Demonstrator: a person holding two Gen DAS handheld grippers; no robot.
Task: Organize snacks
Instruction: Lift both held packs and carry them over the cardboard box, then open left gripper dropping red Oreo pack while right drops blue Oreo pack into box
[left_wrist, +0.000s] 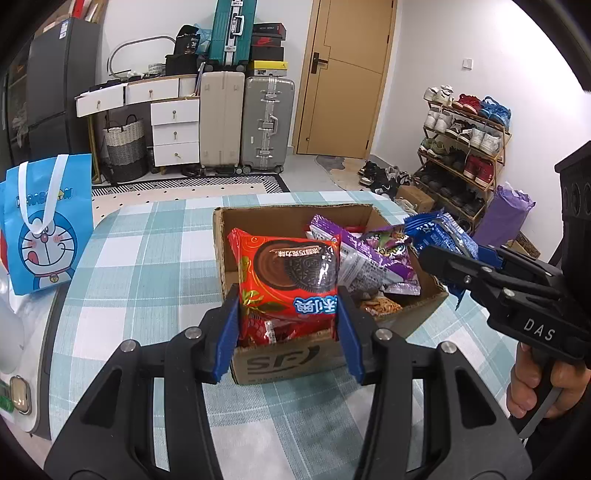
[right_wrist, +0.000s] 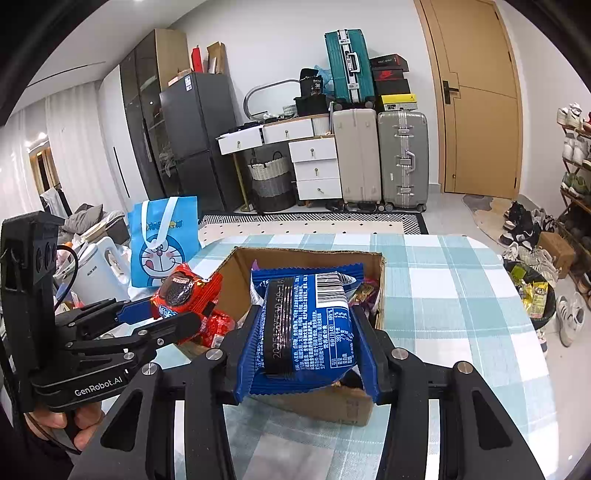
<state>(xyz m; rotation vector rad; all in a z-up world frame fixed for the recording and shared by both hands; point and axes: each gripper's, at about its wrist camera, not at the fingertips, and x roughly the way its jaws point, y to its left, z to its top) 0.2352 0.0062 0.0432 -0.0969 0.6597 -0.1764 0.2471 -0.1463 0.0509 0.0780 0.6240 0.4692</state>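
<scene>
Snacks are held above the cardboard box (left_wrist: 332, 218) at frame centre: left gripper (left_wrist: 288, 314) jaws clamp the red packet (left_wrist: 288, 280), right gripper (right_wrist: 306, 332) jaws clamp the blue packet (right_wrist: 310, 321). Keep grips firm, packets apart; clear the rim.

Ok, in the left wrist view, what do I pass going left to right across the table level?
Blue cartoon bag → red cookie pack in the left tool → purple snack packs in the cardboard box → blue cookie pack in the right tool.
</scene>
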